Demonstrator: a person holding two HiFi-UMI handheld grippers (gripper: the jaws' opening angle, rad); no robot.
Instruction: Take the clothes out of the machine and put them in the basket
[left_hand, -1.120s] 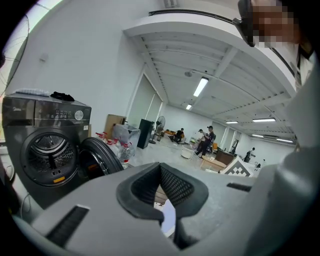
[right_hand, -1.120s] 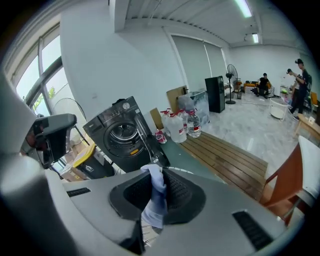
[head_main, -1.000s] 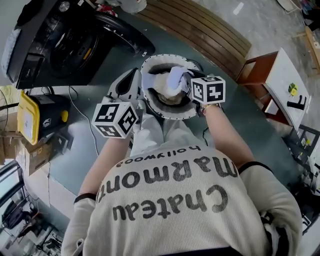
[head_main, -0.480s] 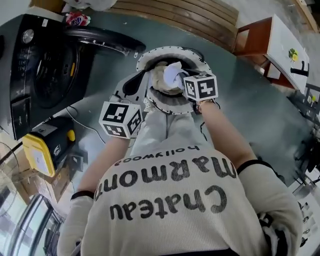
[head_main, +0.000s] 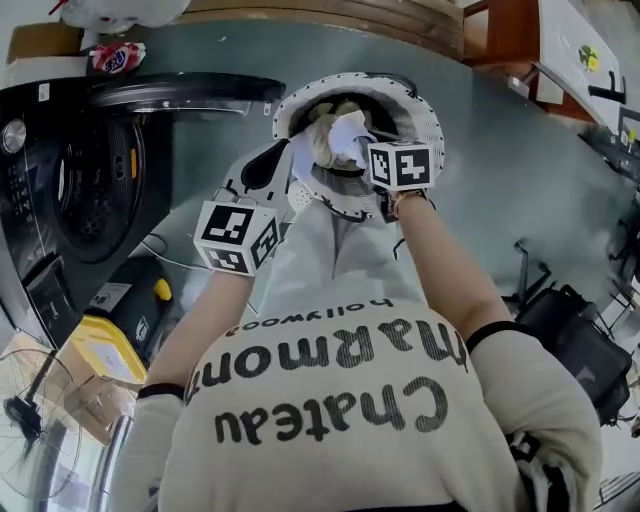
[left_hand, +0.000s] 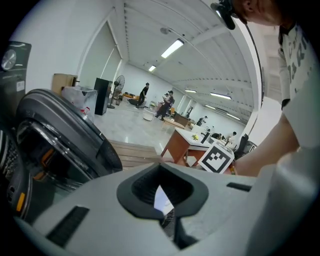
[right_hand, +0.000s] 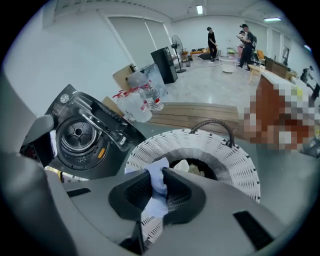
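My right hand-held gripper is clamped tight on the pale blue garment, and a fold of it stands up between the pads. My left hand-held gripper is almost closed too. The pale sliver between its pads looks like an edge of the same garment, so I judge that both hands carry one piece.

Over the last second both hands have come down. A second ago the garment was bunched just over the rim, level with the marker cubes. Now it hangs in the mouth of the white perforated basket, on top of the beige clothes already inside. I have also leaned in, so the basket sits higher in the head view and more of the black washing machine shows on the left, with its door open.

For the task, this piece is out of the machine and all but delivered. What is left, I judge, is to spread both sets of jaws and let it drop, then go back to the drum.

My shirt shows upside down in the head view and reads "Chateau Marmont", with "hollywood" in smaller letters. The red-and-blue packet on top of the machine carries print too small to read. So does the label on the yellow-lidded box.
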